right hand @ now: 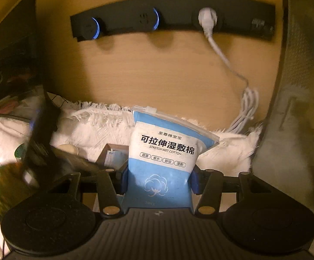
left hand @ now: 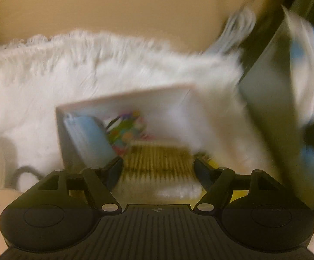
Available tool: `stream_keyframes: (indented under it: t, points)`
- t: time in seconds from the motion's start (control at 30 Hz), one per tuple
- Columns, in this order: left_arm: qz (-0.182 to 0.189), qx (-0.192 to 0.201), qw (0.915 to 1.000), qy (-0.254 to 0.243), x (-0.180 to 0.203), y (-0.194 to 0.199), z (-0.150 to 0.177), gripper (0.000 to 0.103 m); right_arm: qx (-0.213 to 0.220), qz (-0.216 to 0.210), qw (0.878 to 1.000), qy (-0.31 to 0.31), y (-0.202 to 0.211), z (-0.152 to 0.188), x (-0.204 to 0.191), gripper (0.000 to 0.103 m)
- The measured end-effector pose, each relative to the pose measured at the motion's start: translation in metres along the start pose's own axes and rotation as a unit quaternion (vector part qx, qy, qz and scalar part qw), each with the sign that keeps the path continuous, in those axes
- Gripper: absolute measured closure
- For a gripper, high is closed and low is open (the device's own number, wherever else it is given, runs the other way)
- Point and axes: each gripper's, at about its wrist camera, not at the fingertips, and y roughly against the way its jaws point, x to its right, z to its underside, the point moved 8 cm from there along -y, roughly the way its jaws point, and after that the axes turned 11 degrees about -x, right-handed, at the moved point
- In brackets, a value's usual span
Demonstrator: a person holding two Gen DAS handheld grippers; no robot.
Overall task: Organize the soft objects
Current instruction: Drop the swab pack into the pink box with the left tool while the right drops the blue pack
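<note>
My right gripper (right hand: 159, 179) is shut on a blue and white pouch of stretch wet cotton (right hand: 163, 151), held upright above the fluffy white mat (right hand: 96, 125). In the blurred left wrist view my left gripper (left hand: 158, 169) stands open over a white box (left hand: 124, 99) on the mat (left hand: 48, 82). Nothing is gripped between its fingers. Inside the box lie a row of cotton swabs (left hand: 157, 158), a pale blue packet (left hand: 89, 138) and colourful small items (left hand: 126, 130). A blurred blue and white shape (left hand: 308, 65) fills the right edge.
A black power strip (right hand: 172, 21) is fixed to the wooden back wall, with a white plug and coiled cable (right hand: 245, 108) hanging down. A grey panel (right hand: 297, 108) stands at the right. Dark, blurred clutter (right hand: 12, 65) crowds the left. A small box (right hand: 113, 151) sits beside the pouch.
</note>
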Motion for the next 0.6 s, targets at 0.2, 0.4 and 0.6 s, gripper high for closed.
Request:
stream_keyframes:
  t: [0.2,0.4,0.6]
  points:
    - [0.009,0.029,0.9995,0.002,-0.008,0.020,0.005,0.027,-0.053,-0.029,0.998,-0.036,-0.057,-0.004,0.000,0.051]
    - [0.038,0.079,0.9960,0.017,-0.014,0.059,0.013,0.032,-0.091,-0.031,0.995,-0.032,-0.101,-0.006,-0.012,0.051]
    - [0.039,0.090,0.9950,0.015,-0.015,0.074,0.025,0.032,-0.171,-0.033,0.984,-0.032,-0.155,0.005,-0.018,0.052]
